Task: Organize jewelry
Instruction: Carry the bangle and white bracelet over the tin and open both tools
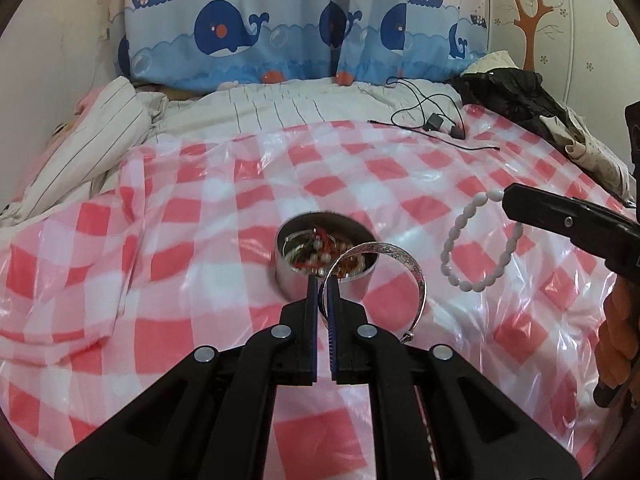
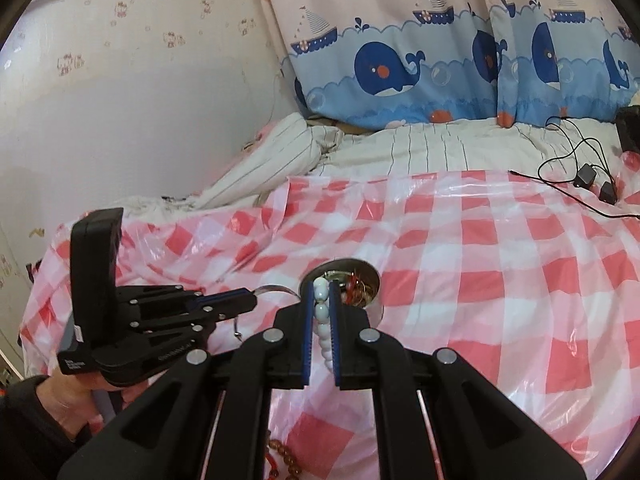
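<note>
Silver bangle (image 1: 384,276), white bead bracelet (image 1: 476,248), pink-and-white checked sheet (image 1: 180,240) (glossy), blue whale-print curtain (image 1: 240,36)

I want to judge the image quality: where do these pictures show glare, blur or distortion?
Left wrist view: glare streaks on the plastic checked sheet; the metal tin is slightly blurred; fisheye bends the curtain edge. Right wrist view: similar sheen on the sheet, dark corners, the white bead bracelet sharp.

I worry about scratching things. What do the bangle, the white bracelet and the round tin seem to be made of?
Bangle: looks like silvery metal, polished, with an engraved pattern on its band. White bracelet: smooth glossy oval beads, possibly glass, stone or plastic; I cannot tell which. Round tin: shiny metal wall with bright reflections.
</note>
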`<state>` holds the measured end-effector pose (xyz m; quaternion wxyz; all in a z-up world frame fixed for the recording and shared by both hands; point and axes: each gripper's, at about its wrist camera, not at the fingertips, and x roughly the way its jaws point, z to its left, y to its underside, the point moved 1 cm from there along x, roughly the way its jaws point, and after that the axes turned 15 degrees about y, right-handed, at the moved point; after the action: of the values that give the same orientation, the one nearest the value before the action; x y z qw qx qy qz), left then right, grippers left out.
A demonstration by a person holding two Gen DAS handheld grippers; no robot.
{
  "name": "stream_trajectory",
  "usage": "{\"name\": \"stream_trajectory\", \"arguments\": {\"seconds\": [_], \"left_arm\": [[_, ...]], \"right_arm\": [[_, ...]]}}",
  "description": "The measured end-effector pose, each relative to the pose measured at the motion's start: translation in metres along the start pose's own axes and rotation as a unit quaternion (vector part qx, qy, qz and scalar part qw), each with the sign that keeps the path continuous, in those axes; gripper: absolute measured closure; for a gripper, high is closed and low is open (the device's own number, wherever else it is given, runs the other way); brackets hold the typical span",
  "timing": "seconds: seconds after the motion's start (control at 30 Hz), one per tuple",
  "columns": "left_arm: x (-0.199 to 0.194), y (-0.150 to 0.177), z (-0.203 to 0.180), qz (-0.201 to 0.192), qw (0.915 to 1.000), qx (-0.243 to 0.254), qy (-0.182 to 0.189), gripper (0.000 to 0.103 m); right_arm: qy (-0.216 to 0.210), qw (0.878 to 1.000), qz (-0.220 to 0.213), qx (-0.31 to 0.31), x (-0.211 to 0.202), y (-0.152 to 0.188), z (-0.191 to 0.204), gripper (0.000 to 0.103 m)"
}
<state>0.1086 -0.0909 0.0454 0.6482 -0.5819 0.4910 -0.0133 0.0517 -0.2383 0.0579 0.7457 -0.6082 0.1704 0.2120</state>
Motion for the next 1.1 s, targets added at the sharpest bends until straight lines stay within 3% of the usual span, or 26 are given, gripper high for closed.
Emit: {"name": "stream_trajectory", "arguments": {"seconds": [0.3, 0.43, 0.63, 0.67, 0.73, 0.8, 0.87, 1.03, 1.1], "left_arm": [[0.047, -0.036, 0.015, 0.001, 0.9998, -0.013, 0.012, 0.098], [0.079, -0.033, 0.043, 0.025, 0.9985, -0.049, 0.002, 0.079], [0.051, -0.012, 0.063, 0.016, 0.9976, -0.059, -0.031, 0.059], [0.047, -0.009, 0.064, 0.018, 0.9975, -0.061, -0.032, 0.057], [0.036, -0.001, 0.064, 0.021, 0.997, -0.065, -0.035, 0.055], [0.027, 0.008, 0.058, 0.022, 0.997, -0.064, -0.037, 0.05], [0.019, 0.018, 0.046, 0.031, 0.9977, -0.051, -0.032, 0.047], [0.002, 0.052, 0.003, 0.073, 0.9973, 0.0, 0.002, 0.042], [-0.004, 0.067, -0.016, 0.086, 0.9959, 0.025, 0.012, 0.042]], "right_arm": [[-0.009, 1.0, -0.005, 0.009, 0.021, -0.025, 0.001, 0.095], [-0.036, 0.999, 0.008, 0.021, 0.05, -0.04, 0.007, 0.095], [-0.088, 0.99, 0.049, 0.099, 0.098, -0.041, 0.006, 0.095], [-0.075, 0.99, 0.062, 0.099, 0.107, -0.038, 0.005, 0.095], [0.004, 0.993, 0.096, 0.071, 0.129, -0.029, 0.004, 0.094], [0.042, 0.99, 0.116, 0.063, 0.135, -0.017, -0.004, 0.094], [0.051, 0.99, 0.119, 0.059, 0.12, -0.007, -0.012, 0.092], [0.044, 0.992, 0.12, 0.013, 0.045, 0.031, -0.019, 0.068], [0.049, 0.992, 0.115, 0.004, 0.017, 0.053, -0.024, 0.065]]}}
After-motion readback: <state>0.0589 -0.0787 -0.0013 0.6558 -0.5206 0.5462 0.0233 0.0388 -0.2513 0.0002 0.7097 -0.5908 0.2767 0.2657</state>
